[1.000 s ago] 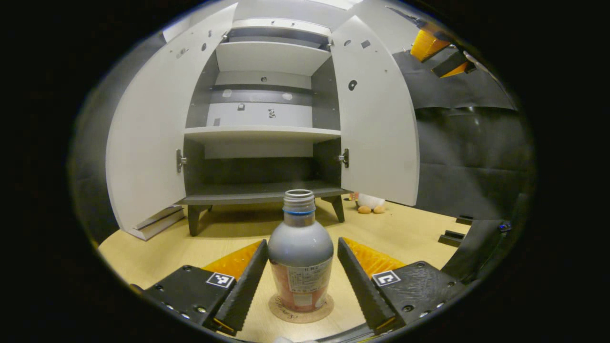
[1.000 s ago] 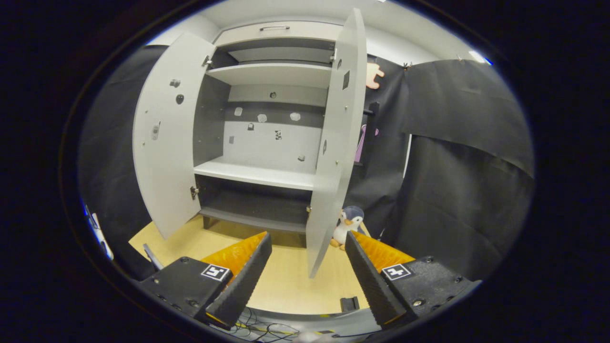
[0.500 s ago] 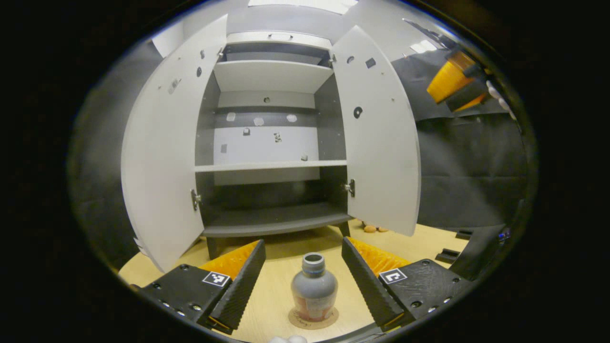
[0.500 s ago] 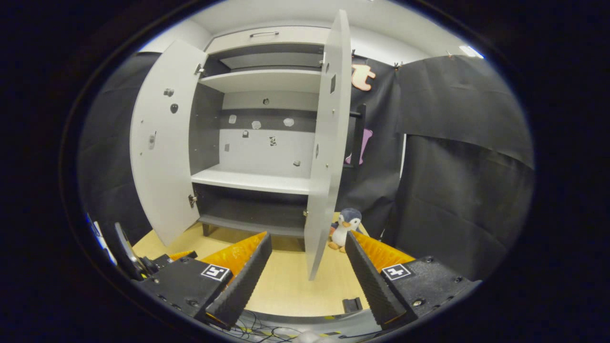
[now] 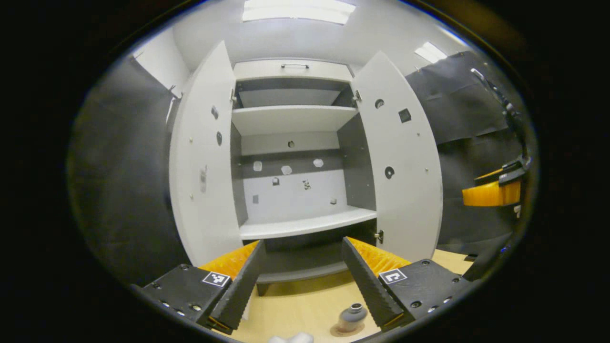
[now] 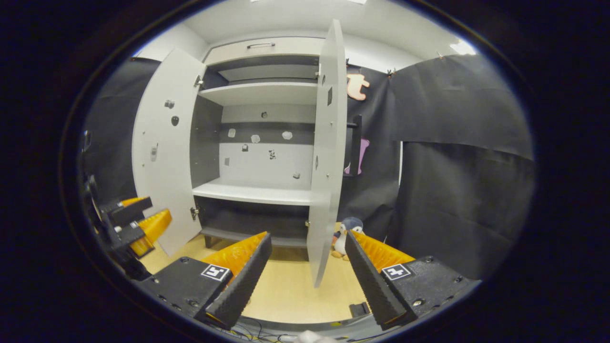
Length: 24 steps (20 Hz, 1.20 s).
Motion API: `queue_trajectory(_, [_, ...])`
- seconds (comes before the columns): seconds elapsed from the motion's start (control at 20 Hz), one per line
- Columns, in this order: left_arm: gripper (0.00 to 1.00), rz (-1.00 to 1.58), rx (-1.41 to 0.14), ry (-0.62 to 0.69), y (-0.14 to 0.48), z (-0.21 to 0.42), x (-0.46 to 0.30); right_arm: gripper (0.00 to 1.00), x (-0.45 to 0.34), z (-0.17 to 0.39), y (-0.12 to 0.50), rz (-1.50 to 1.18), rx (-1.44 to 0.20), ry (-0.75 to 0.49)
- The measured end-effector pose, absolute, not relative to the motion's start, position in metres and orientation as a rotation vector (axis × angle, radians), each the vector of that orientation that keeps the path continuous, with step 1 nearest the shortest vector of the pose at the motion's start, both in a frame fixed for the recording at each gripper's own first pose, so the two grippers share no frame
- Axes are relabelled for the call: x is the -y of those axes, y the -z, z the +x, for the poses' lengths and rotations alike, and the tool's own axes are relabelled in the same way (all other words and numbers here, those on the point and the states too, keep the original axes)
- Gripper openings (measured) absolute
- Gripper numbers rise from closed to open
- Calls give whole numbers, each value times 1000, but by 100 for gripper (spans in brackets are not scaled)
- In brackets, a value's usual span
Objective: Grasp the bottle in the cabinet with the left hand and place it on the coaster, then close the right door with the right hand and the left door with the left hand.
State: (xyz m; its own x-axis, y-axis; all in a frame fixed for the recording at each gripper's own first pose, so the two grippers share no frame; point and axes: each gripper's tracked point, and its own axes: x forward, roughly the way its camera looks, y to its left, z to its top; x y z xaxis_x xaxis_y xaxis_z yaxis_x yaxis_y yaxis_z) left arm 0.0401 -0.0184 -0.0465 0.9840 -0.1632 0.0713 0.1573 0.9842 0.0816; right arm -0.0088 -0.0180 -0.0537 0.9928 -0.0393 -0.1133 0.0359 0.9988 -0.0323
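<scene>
The grey bottle with open neck (image 5: 351,316) stands on the round brown coaster (image 5: 339,331), so placing looks done. Both tools, left tool (image 5: 302,278) and right tool (image 6: 307,275), are spread and empty (nothing pinched). The white right door (image 6: 327,157) and white left door (image 5: 204,157) are open.

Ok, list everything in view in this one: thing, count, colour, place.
cabinet: one, grey-white, shelves bare, centre back
left door: one, grey-white, open
right door: one, grey-white, open, edge-on in the right gripper view
bottle: one, grey, upright on the coaster
coaster: one, tan, on the wooden floor
penguin toy: one, grey and white, on the floor behind the right door
left gripper: open, raised, holds nothing
right gripper: open, facing the right door's edge
</scene>
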Motion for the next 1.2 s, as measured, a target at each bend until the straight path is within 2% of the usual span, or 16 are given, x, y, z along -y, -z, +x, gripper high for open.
queue_trajectory(0.35, [97, 47, 13, 39, 19, 4, -34, 100, 36, -6, 48, 11, -90, 57])
queue_trajectory(0.6, [97, 9, -29, 2, 19, -3, -36, 100, 91, 9, 26, 24, -61, 102])
queue_trajectory(0.9, [97, -5, -35, -44, 6, 5, -17, 100, 171, 50, -4, 63, -40, 140])
queue_trajectory(1.2, [98, -32, -55, -85, -3, 6, 3, 100, 215, 109, -33, 65, -21, 94])
